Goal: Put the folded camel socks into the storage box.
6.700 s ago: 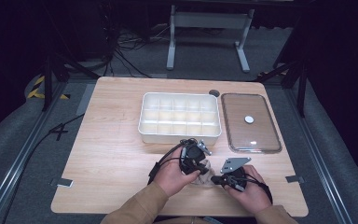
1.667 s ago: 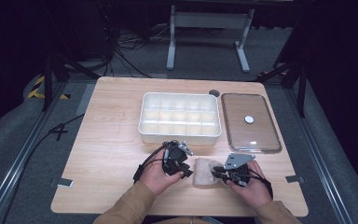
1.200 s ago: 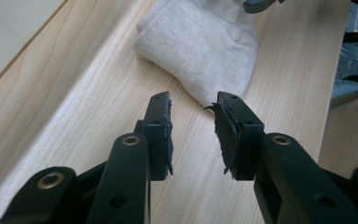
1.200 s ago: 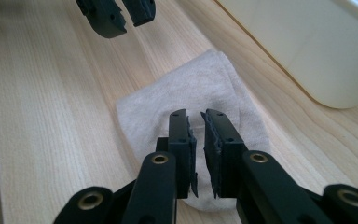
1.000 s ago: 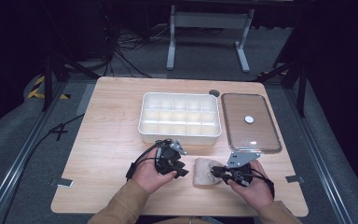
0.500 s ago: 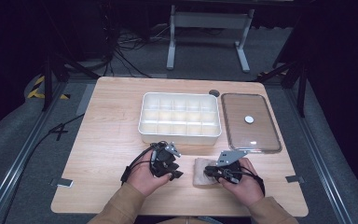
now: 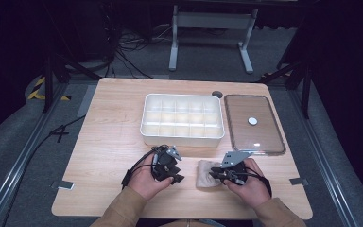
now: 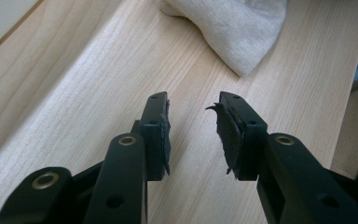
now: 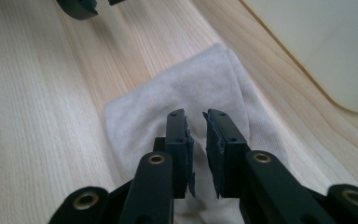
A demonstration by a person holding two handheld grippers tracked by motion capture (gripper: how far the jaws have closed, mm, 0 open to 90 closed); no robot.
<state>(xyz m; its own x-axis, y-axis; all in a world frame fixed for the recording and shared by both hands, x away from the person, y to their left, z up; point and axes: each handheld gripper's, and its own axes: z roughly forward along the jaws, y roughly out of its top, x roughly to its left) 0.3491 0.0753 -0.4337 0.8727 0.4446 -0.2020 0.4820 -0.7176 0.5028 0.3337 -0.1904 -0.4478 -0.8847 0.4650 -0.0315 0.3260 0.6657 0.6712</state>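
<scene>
Dark flooring and cables surround the pale wooden bench (image 7: 113, 123), which carries a white compartment tray (image 7: 183, 120) near its far edge and a clear lid (image 7: 253, 124) beside it toward the far right corner. Near the front edge, right of the middle, lies a folded beige cloth (image 7: 205, 173). The left claw (image 7: 176, 176) hovers just left of the cloth, jaws apart with only bare wood between them. The right claw (image 7: 216, 174) sits over the cloth's right part; its jaws have just been opening and stand narrowly apart, the fabric lying beneath them, not pinched.
</scene>
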